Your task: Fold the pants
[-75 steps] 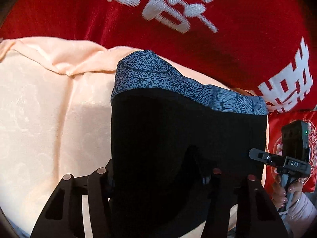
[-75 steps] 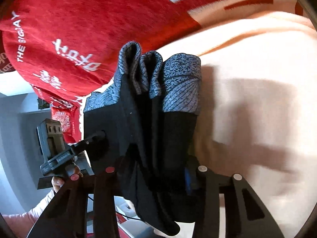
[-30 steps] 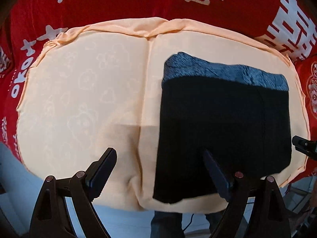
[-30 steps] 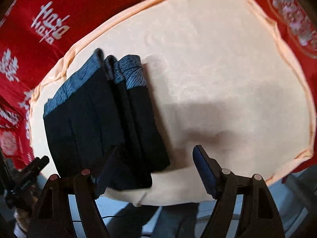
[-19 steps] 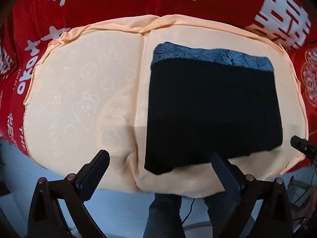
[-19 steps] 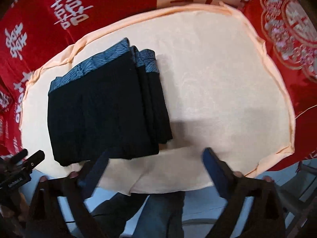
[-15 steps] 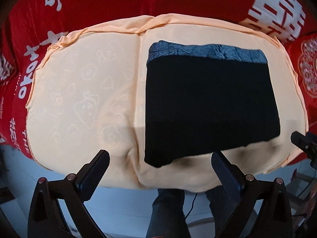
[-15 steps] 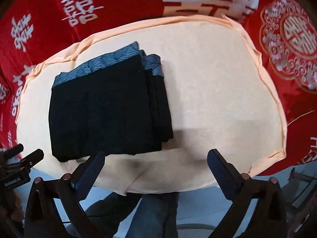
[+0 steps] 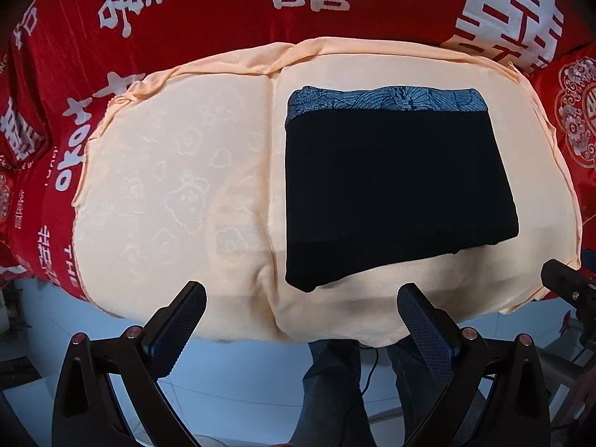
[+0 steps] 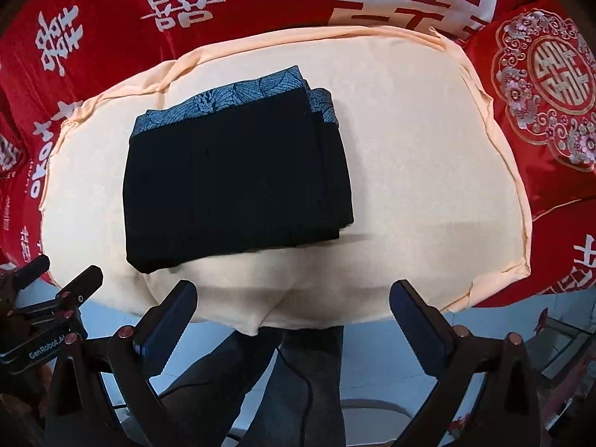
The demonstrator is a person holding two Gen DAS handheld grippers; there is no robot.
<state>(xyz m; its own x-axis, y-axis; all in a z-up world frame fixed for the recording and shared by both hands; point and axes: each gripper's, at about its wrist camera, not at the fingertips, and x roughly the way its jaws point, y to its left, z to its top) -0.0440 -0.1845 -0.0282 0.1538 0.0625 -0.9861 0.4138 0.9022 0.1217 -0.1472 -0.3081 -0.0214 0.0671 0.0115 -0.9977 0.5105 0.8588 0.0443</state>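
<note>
Black pants [image 9: 395, 190] with a blue patterned waistband lie folded into a flat rectangle on a peach cloth [image 9: 178, 186]. In the right wrist view the pants [image 10: 234, 182] show stacked layers along their right edge. My left gripper [image 9: 301, 309] is open and empty, held back from the pants above the cloth's near edge. My right gripper [image 10: 294, 305] is open and empty, also behind the near edge. The left gripper's body shows at the lower left of the right wrist view [image 10: 41, 320].
A red bedspread with white characters [image 9: 298, 7] surrounds the peach cloth. A red embroidered cushion [image 10: 544, 89] lies at the right. The person's legs [image 10: 298, 380] and a pale floor show below the cloth's near edge.
Both grippers let go of the pants, opened and pulled back and up. The pants now lie folded flat on the cloth and look smaller in both views.
</note>
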